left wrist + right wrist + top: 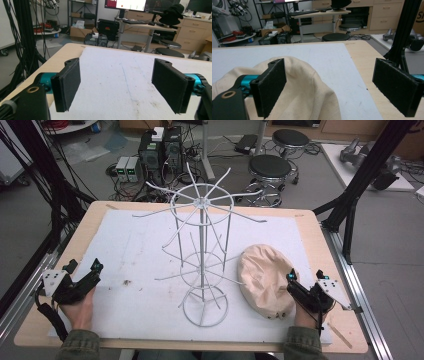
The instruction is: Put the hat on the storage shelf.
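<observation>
A cream-coloured soft fabric cap (264, 280) lay on the white mat (140, 250) covering the wooden desk (95, 215), to the right of a white wire rack with spreading arms (202, 245) that stood upright at the middle. The right gripper (291, 279) rested at the cap's right edge with its jaws spread wide, one jaw over the fabric, nothing pinched. The left gripper (95, 268) sat well apart near the desk's left edge, jaws also spread, over bare mat.

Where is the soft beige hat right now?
In the high view, the soft beige fabric hat lies on the white mat, right of the white wire rack, beside the right gripper.
</observation>
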`<control>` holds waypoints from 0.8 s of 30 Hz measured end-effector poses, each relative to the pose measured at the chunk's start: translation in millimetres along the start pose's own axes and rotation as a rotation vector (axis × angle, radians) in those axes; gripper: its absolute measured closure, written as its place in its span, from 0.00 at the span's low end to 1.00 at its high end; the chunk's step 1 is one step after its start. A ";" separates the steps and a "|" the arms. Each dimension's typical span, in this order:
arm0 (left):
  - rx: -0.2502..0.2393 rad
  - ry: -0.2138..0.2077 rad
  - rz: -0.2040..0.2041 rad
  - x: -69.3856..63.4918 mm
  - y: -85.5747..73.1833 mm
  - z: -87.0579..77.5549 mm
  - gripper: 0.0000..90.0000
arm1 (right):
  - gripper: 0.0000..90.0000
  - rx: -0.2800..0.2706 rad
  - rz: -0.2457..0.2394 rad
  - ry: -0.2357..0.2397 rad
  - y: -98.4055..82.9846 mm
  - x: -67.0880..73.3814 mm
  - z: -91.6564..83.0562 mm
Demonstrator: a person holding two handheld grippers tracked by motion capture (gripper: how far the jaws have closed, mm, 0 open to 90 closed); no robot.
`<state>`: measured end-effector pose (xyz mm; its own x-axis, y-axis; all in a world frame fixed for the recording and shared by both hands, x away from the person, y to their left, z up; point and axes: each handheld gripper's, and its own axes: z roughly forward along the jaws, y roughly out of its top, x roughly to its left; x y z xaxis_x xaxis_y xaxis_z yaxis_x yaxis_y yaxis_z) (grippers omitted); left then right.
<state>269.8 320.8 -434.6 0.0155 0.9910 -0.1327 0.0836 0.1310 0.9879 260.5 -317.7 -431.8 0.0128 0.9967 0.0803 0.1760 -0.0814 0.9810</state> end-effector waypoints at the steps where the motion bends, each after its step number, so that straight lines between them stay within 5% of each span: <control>1: 0.000 -0.001 -0.001 0.0 0.0 0.1 0.26 | 0.12 0.000 0.002 0.001 0.0 -0.1 0.0; 24: 0.002 -0.003 -0.013 0.7 -0.3 0.5 0.26 | 0.12 0.001 0.002 0.003 -0.4 -0.3 0.2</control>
<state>270.4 321.5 -435.1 0.0173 0.9892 -0.1454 0.0862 0.1434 0.9859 260.6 -318.0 -432.3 0.0106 0.9965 0.0831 0.1766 -0.0836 0.9807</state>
